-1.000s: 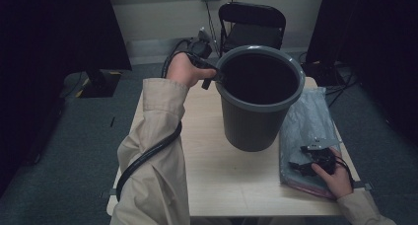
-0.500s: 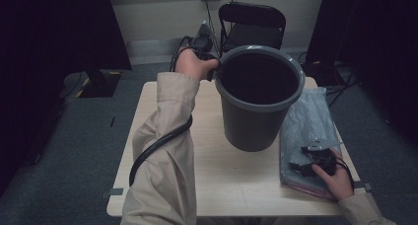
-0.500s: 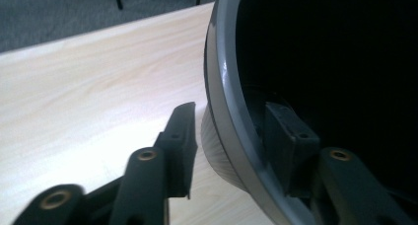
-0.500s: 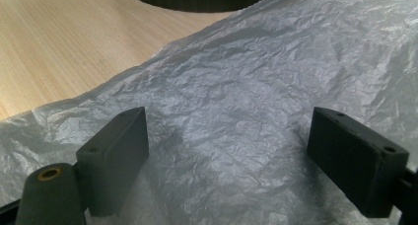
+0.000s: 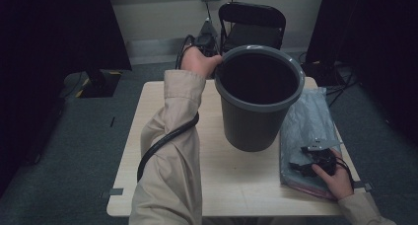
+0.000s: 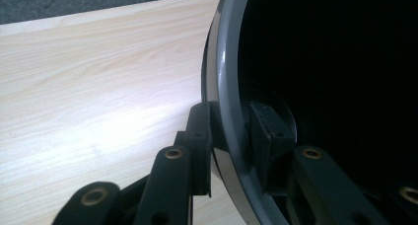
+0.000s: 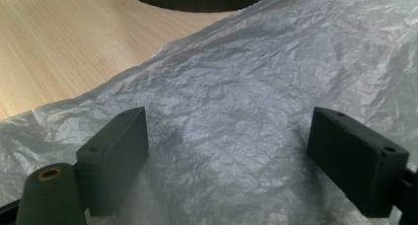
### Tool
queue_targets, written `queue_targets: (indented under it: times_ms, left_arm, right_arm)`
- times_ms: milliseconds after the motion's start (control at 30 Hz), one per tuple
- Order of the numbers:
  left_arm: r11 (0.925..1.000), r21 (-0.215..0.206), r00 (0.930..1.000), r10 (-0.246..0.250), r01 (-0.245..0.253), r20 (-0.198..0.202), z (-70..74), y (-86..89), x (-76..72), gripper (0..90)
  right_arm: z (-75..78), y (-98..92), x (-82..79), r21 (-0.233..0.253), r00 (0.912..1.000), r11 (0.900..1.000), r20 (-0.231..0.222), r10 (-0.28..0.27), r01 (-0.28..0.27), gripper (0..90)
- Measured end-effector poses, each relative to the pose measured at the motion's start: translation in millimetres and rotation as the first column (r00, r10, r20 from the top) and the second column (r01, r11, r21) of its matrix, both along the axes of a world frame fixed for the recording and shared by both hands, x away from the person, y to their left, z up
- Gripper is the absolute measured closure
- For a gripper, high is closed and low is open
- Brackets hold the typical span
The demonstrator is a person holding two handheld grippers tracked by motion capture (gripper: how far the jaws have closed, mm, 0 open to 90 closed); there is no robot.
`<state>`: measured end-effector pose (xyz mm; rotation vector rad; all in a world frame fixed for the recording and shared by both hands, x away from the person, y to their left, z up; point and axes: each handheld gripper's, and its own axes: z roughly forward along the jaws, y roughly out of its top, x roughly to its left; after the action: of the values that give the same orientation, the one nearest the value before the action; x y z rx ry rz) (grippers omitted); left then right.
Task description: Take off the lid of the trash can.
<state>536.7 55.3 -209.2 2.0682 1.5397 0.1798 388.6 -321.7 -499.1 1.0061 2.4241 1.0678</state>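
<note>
At the top centre of the high view, we clamp the left gripper [image 6: 229, 136] on the rim of the grey bucket [image 5: 256, 106], one of its fingers inside, one outside. The bucket stands on the desk [image 5: 162, 111]. At lower right, our right gripper [image 7: 226, 151] hovers with fingers wide over a crinkled plastic bag [image 7: 276, 87].

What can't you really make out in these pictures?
- Inside of the bin: black with shadow in the high view and left gripper view, so its contents cannot be told.
- Left hand-held gripper: in the high view, the hand covers it.
- Plastic bag: cut off by the right gripper view's edges.
</note>
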Motion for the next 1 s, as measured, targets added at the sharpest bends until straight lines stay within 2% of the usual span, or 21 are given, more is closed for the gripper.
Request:
queue_targets:
  times_ms: [200,333,367,433,500,667,733,867,1000]
  left_arm:
    - [1.0,-0.008,0.9999,0.001,-0.001,0.01,4.5,1.3,1.4,72.8]
    - [1.0,0.001,0.9991,-0.002,0.002,0.043,7.5,4.2,5.0,74.7]
    - [1.0,0.003,0.9991,-0.009,0.009,0.041,7.7,4.7,5.9,75.3]
    - [0.9998,-0.014,0.9994,-0.01,0.011,0.034,6.9,6.9,8.0,76.3]
    - [0.9996,-0.028,0.9987,-0.006,0.008,0.051,6.2,8.7,10.0,76.9]
    - [0.999,-0.038,0.9975,-0.022,0.025,0.067,10.4,10.1,9.8,77.9]
    - [0.9988,-0.042,0.9977,-0.021,0.024,0.064,12.0,10.7,9.4,78.0]
    - [0.9957,-0.089,0.9987,-0.022,0.026,0.047,13.6,16.0,10.4,77.9]
    - [0.996,-0.084,0.9989,-0.027,0.03,0.038,10.7,17.6,12.9,77.9]
  right_arm:
    - [0.0,0.0,0.0,0.0,1.0,1.0,0.001,0.0,0.0,15.1]
    - [-0.1,0.0,0.1,0.0,1.0,1.0,0.001,0.0,0.0,15.1]
    - [-0.1,0.0,0.1,0.0,1.0,1.0,0.001,0.0,0.0,15.1]
    - [-0.1,0.0,0.1,0.0,1.0,1.0,0.001,0.0,0.0,15.1]
    - [0.0,-0.1,0.1,0.0,1.0,1.0,0.001,0.001,-0.001,15.1]
    - [-0.1,-0.1,0.2,0.001,1.0,1.0,0.001,0.001,-0.001,15.1]
    - [0.1,-0.1,0.2,-0.001,1.0,1.0,-0.001,0.0,0.0,15.0]
    - [0.2,-0.1,0.4,-0.001,1.0,1.0,-0.001,0.001,-0.001,15.0]
    - [0.1,-0.1,0.4,-0.002,1.0,1.0,-0.001,0.001,-0.001,15.0]
